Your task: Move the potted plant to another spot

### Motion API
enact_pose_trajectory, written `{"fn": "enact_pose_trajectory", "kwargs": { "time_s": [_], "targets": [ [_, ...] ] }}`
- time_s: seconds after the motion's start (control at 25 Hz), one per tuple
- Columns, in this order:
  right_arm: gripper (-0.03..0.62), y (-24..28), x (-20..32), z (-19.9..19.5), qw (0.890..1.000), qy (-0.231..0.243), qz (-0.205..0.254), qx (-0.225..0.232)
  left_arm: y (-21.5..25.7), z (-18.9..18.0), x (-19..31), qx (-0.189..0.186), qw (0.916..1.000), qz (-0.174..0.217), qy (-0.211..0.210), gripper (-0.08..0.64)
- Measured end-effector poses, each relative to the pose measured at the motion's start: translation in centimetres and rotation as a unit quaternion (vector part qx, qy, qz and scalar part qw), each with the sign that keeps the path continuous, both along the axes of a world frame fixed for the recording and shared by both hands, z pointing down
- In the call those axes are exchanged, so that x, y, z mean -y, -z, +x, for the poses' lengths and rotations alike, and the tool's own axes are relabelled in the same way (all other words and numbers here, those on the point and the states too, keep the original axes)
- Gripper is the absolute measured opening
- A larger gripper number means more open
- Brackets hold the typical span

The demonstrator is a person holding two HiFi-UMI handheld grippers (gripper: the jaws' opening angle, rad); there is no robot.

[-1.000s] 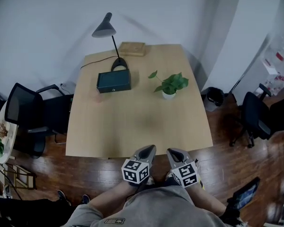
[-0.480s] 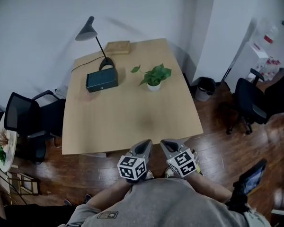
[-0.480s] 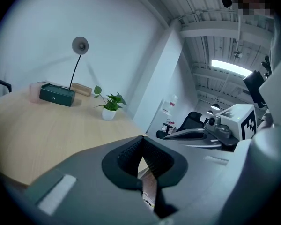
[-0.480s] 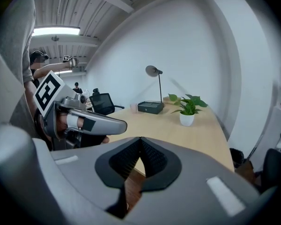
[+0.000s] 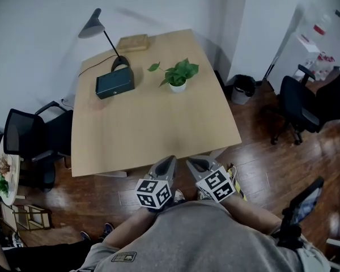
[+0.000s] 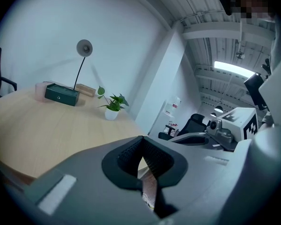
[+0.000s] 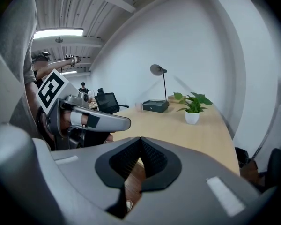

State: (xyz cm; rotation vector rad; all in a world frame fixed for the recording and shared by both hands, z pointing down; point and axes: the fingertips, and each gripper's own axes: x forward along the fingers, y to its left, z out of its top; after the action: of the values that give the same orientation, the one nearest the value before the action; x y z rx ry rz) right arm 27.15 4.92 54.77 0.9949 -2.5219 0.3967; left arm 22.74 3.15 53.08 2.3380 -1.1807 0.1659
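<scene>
Meanwhile the person is repositioning at the near end of the table (image 5: 158,130), so in the head view the tabletop is sliding up and to the left compared with a second ago, while the potted plant (image 5: 177,76) is sitting unmoved on the far half, just right of the dark box (image 5: 115,83). Both the left gripper (image 5: 168,162) and the right gripper (image 5: 194,163) are hanging side by side at the near edge, jaws pressed together on nothing, well apart from the plant; the reach, I judge, is not yet starting
</scene>
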Motion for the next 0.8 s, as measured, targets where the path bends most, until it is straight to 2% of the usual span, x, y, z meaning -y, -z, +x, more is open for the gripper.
{"fn": "enact_pose_trajectory", "kwargs": {
  "time_s": [0.44, 0.8],
  "targets": [
    [0.006, -0.5, 0.0, 0.1, 1.000, -0.006, -0.001, -0.001, -0.8, -0.3, -0.7, -0.007, 0.9999, -0.001, 0.009, -0.008],
    [0.006, -0.4, 0.5, 0.5, 1.000, -0.015, 0.007, 0.003, -0.6, 0.2, -0.4, 0.002, 0.9999, 0.010, -0.011, -0.008]
  ]
}}
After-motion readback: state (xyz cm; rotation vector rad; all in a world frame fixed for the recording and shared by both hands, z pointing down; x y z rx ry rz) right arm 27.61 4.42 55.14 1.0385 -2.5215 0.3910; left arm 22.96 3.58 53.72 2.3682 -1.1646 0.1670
